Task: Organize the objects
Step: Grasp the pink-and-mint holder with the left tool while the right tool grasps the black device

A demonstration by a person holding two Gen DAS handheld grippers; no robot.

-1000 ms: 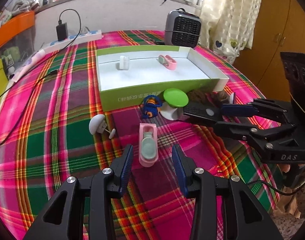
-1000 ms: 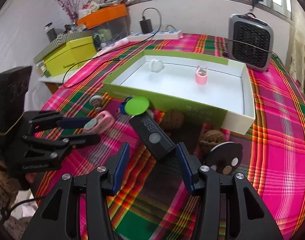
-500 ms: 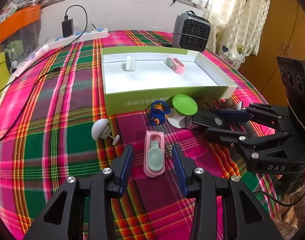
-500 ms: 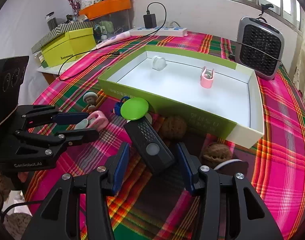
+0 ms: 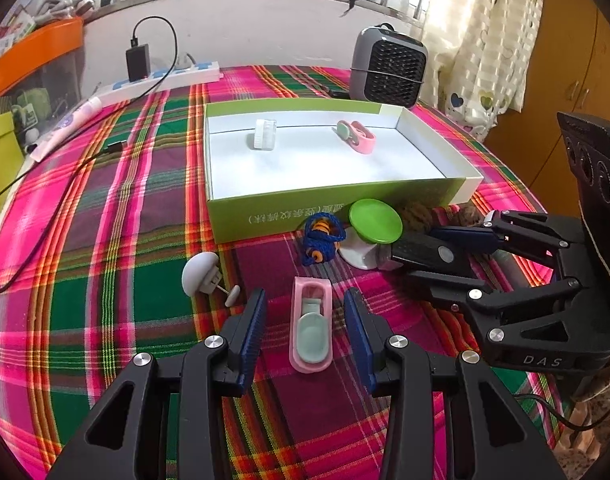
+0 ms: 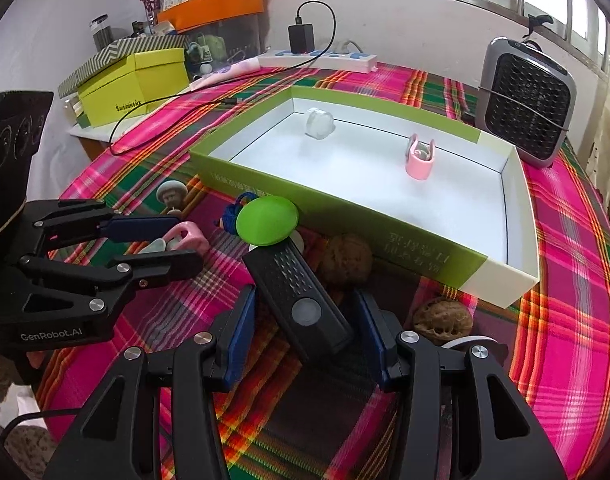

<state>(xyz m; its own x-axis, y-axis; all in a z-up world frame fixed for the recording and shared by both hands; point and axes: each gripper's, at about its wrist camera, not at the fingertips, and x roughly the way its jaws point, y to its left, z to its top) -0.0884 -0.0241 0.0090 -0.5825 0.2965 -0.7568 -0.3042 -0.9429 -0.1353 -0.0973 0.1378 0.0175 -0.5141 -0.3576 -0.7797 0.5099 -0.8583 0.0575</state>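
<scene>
While the pink oblong clip with its pale green insert lay flat on the plaid cloth of the table, your left gripper stood open around it, a ribbed blue pad on each side and a gap between pad and clip. Your right gripper was likewise open, straddling the black rectangular remote, a matte plastic bar with a diamond-textured top and a round grey button; neither pad touched it that I could tell. Its far end ran under the glossy green disc on a white base. Just beside that disc sat a knot of blue cord with orange beads. Two wrinkled brown walnuts lay by the remote, close to the near wall of the green cardboard box. That shallow box had a smooth white inside, and toward its far wall stood a small white ribbed piece and a second pink clip, well apart from each other. Left of your left gripper lay a white mushroom-shaped peg. Near the table's far edge you had a grey grilled heater and a white power strip with a black charger plugged in.
</scene>
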